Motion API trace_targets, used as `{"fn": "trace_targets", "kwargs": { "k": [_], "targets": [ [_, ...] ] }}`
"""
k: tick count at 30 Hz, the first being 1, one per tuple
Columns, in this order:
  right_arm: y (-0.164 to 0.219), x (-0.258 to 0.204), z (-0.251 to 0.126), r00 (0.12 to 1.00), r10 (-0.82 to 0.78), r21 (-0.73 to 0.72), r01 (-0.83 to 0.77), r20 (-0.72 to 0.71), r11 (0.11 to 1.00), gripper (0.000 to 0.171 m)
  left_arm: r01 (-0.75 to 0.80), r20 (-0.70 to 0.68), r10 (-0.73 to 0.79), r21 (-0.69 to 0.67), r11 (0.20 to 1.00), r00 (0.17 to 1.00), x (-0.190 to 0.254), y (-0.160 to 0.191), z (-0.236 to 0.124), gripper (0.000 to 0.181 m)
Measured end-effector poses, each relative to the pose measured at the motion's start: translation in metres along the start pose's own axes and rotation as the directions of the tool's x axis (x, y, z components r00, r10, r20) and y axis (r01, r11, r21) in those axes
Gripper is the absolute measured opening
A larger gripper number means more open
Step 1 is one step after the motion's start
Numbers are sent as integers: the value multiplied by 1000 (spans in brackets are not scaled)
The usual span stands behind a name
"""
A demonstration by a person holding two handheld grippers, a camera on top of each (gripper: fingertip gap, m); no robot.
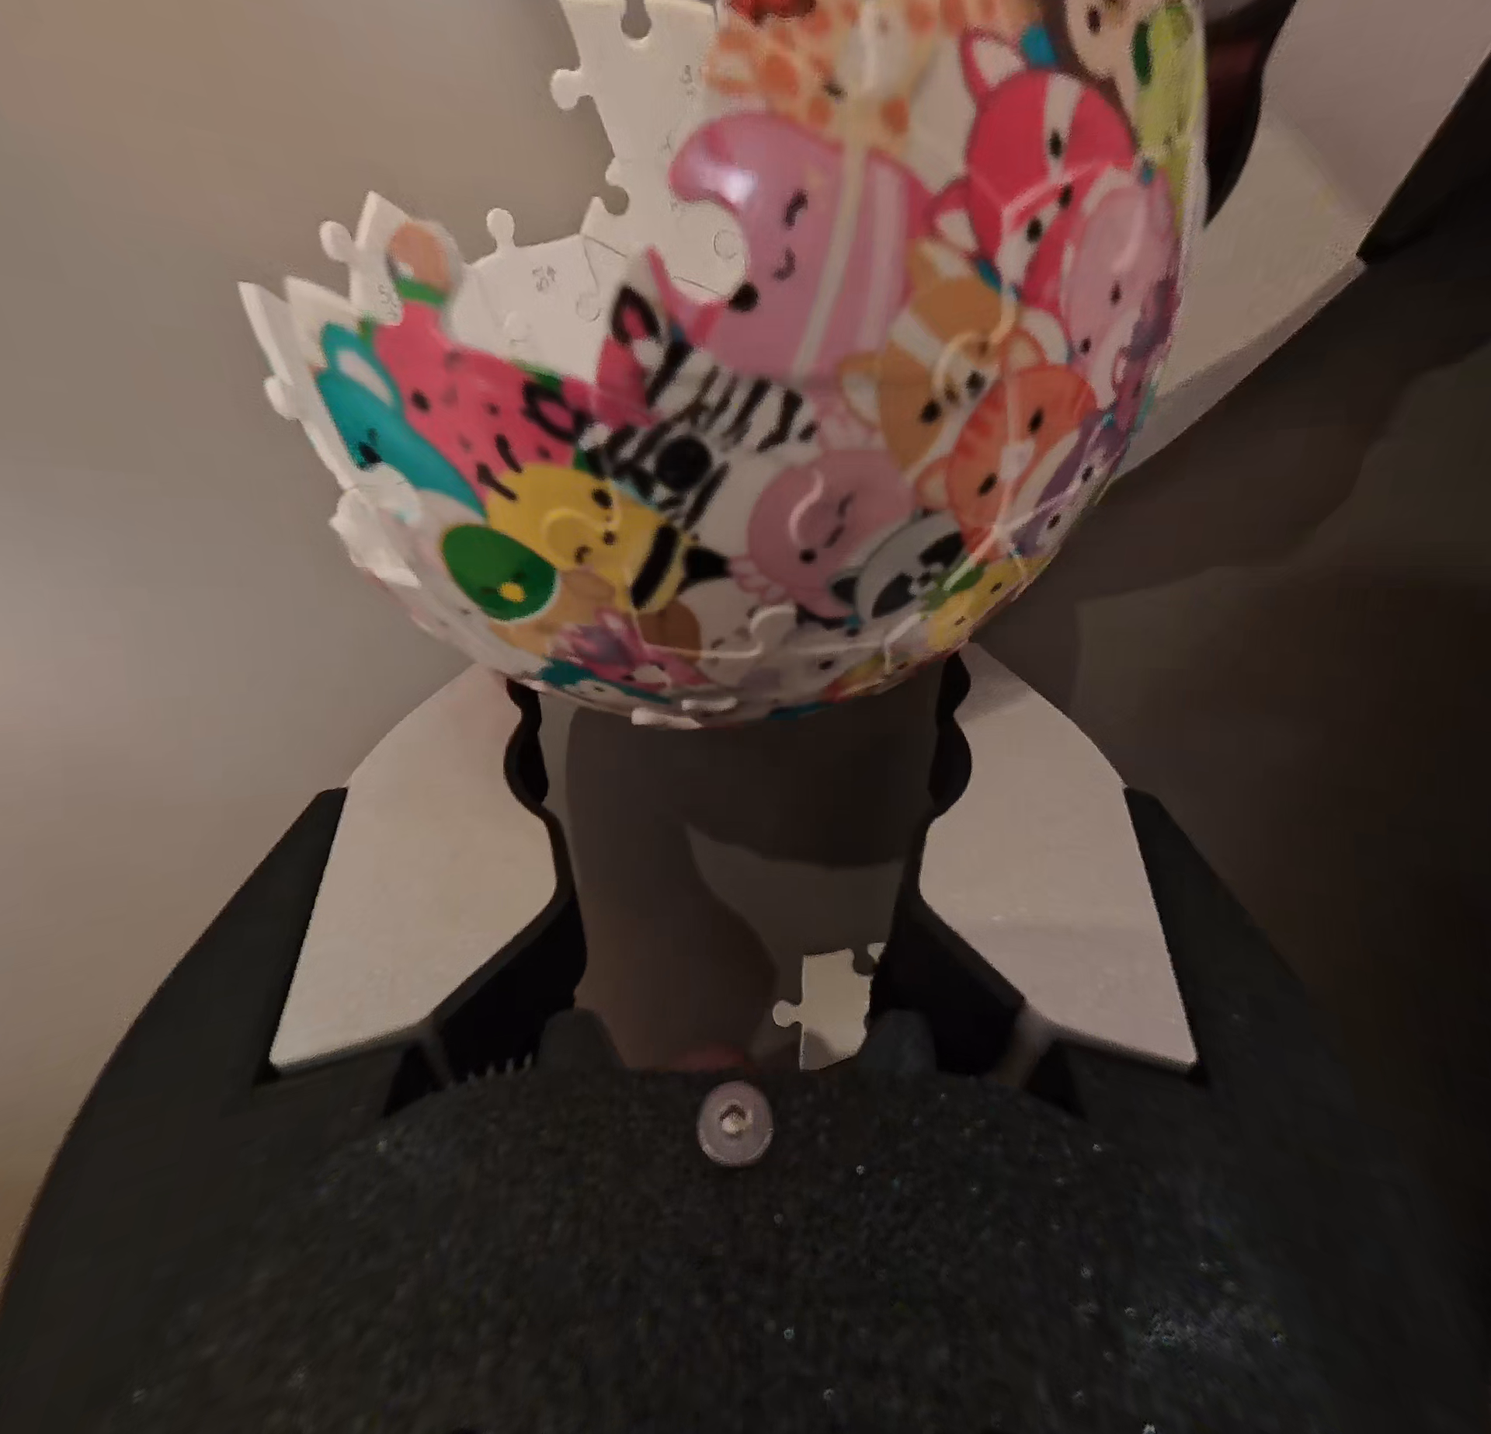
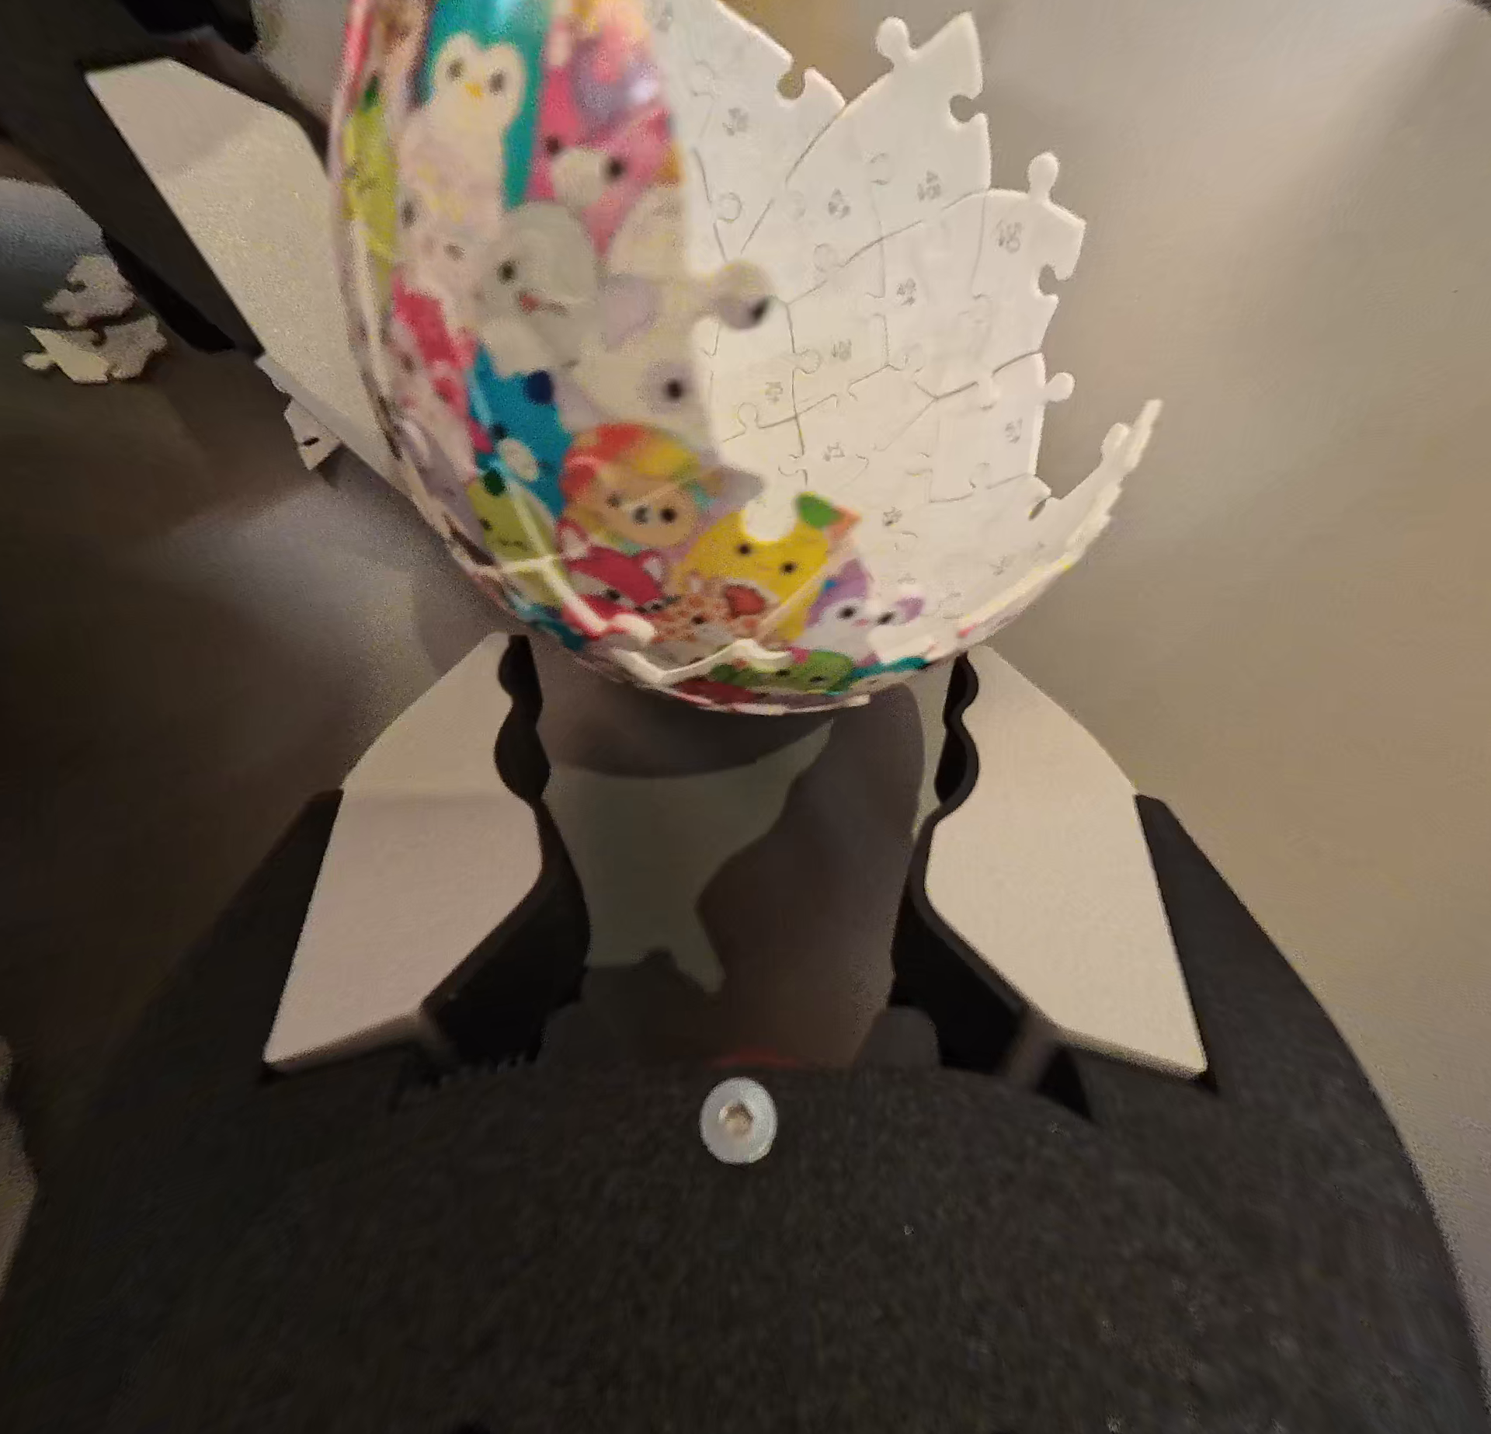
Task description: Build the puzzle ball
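The partly built puzzle ball (image 1: pixel 807 394) is a colourful shell of cartoon animals with a white inside and a jagged open rim. In the left wrist view its lower curve sits between the tips of my left gripper (image 1: pixel 738 681), whose jaws stand wide apart. In the right wrist view the ball (image 2: pixel 871 330) shows its white hollow, and its bottom sits between the wide tips of my right gripper (image 2: pixel 738 669). The two grippers flank the ball from opposite sides. A loose white piece (image 1: pixel 827 1008) shows low between the left fingers.
The other gripper's finger shows at the top right of the left wrist view (image 1: pixel 1363 128) and the top left of the right wrist view (image 2: pixel 218 185). Loose white pieces (image 2: pixel 93 322) lie on the dark surface at far left. A pale surface (image 2: pixel 1291 427) lies behind the ball.
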State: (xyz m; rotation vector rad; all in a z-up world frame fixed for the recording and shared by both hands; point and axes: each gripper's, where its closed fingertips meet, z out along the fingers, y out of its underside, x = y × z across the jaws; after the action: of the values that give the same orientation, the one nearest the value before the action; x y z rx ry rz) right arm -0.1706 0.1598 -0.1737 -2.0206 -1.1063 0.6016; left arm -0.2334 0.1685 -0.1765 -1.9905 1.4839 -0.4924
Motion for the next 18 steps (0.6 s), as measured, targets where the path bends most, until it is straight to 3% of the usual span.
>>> {"fn": "trace_targets", "kwargs": {
  "k": [8,13,18],
  "targets": [
    [-9,-13,-9,967,187,-14,-187,173,982,95,123,-33,-122,30,992,992,9,-7,-13,86],
    [-12,-25,-21,924,256,-115,-233,284,966,97,170,-51,-171,-15,985,984,26,-7,-22,90],
    [-11,-42,-35,826,390,-282,-293,406,913,103,222,-94,-232,-108,969,968,45,-6,-31,93]
  ]
}}
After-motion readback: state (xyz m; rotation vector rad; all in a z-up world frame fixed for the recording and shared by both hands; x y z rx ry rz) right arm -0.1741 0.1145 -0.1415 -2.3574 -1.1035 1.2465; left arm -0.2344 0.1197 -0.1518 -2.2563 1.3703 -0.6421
